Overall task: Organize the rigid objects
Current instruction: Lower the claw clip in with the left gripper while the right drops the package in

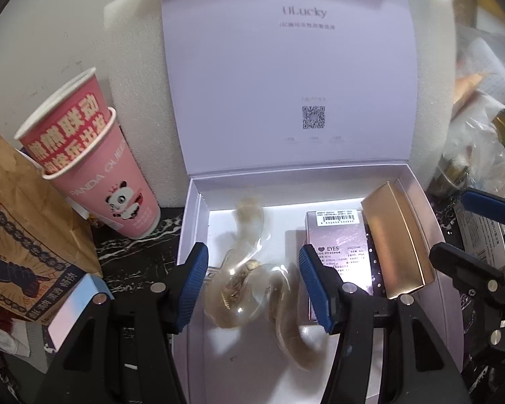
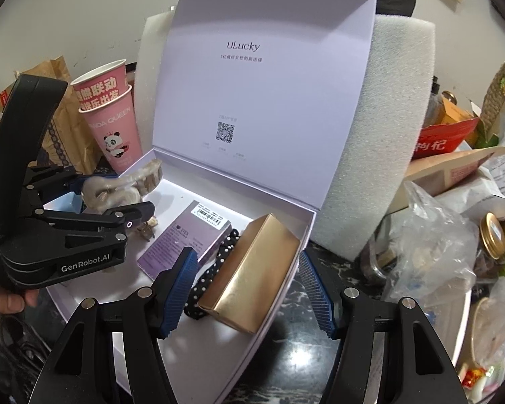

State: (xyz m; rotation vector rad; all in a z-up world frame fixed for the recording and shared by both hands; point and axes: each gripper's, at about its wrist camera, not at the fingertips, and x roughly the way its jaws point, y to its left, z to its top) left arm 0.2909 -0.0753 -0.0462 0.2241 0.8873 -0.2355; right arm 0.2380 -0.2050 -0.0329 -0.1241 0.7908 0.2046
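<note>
The left gripper [image 1: 252,282] hung with jaws apart over a blurred clear plastic bag of tan pieces [image 1: 252,279] inside the open white cardboard gift box [image 1: 198,208]. The right gripper [image 2: 247,289] gaped around the gold rectangular box [image 2: 252,269], which leaned on the white box's right wall beside a lilac carton [image 2: 185,235]. Beyond stood stacked pink paper cups [image 1: 94,168].

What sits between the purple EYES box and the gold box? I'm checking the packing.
A black polka-dot band lies between the purple EYES box and the gold box, clearest in the right wrist view.
</note>
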